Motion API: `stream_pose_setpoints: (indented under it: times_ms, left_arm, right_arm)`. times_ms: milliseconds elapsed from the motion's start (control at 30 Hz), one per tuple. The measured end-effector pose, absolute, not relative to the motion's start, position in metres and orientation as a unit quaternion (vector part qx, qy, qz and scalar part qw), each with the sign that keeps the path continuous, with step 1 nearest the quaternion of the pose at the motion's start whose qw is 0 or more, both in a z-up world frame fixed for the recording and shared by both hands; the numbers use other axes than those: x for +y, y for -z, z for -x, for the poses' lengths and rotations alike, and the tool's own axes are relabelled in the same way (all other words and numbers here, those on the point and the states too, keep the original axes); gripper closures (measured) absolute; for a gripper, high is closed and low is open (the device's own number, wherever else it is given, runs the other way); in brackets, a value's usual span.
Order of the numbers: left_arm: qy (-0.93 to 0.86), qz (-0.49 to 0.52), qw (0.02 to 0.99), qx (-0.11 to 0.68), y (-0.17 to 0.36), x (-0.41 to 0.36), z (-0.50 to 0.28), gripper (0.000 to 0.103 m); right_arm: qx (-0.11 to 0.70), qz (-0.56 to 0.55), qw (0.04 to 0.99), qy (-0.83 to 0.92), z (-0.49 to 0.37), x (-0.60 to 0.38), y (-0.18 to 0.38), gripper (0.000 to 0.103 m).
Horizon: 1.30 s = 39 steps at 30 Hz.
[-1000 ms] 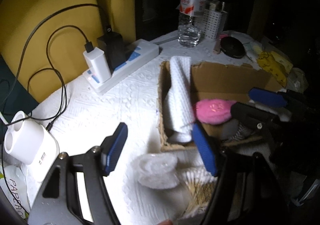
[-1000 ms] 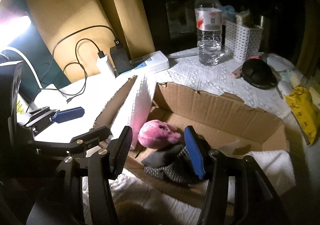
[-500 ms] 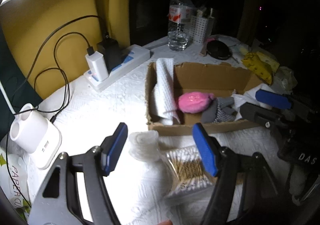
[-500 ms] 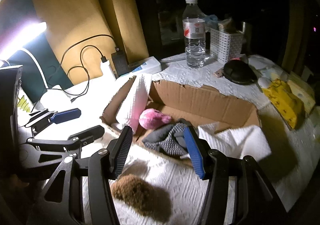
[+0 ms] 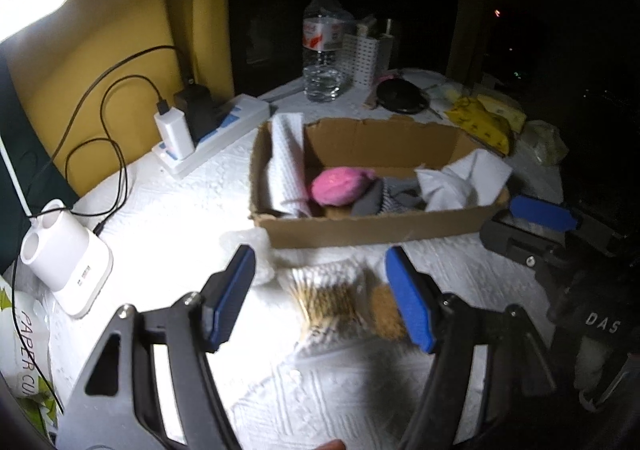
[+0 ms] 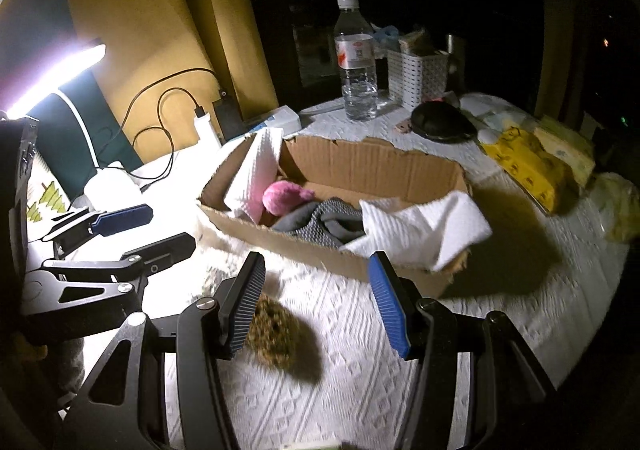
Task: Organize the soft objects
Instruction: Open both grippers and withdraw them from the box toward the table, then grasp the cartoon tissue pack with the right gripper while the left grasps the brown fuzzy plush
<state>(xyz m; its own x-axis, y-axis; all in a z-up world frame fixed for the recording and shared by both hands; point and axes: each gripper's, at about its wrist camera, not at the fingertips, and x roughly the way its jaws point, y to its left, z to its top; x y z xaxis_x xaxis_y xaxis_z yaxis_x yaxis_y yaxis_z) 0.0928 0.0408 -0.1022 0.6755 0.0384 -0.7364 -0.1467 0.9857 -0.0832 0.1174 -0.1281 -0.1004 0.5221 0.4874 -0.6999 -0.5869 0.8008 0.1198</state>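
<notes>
- Both grippers have drawn back from the torn brown cardboard box (image 5: 380, 226); the left gripper (image 5: 320, 298) and right gripper (image 6: 316, 306) each stand spread, holding nothing.
- Box now sits at twelve o'clock, holding the pink plush ball (image 6: 286, 197), grey knitted socks (image 6: 320, 224) and white towels (image 6: 424, 228).
- Newly in view on the white cloth: a brown fuzzy lump (image 6: 278, 334) at six o'clock, probably the next pick.

The cardboard box (image 6: 400, 170) lies open on the desk and holds a pink plush toy (image 6: 286, 196), grey patterned fabric (image 6: 324, 222), and white towels (image 6: 420, 228) draped over both ends. A brown fuzzy ball (image 6: 276, 334) rests on the desk just before the box.
</notes>
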Motion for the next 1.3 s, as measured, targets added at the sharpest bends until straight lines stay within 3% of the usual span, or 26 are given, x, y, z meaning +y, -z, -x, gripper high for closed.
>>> stream_pose_setpoints:
  times_ms: [733,1300]
  left_arm:
    - [-0.005,0.074,0.921,0.383,0.093,-0.001,-0.033,0.034]
    - [0.014,0.074,0.907,0.413,0.123,-0.023,-0.010,0.034]
  right_arm:
    - [0.384,0.054,0.877,-0.284,-0.058,-0.175,0.109,0.046]
    - [0.421,0.054,0.862,-0.277,-0.025,-0.192,0.149,0.046]
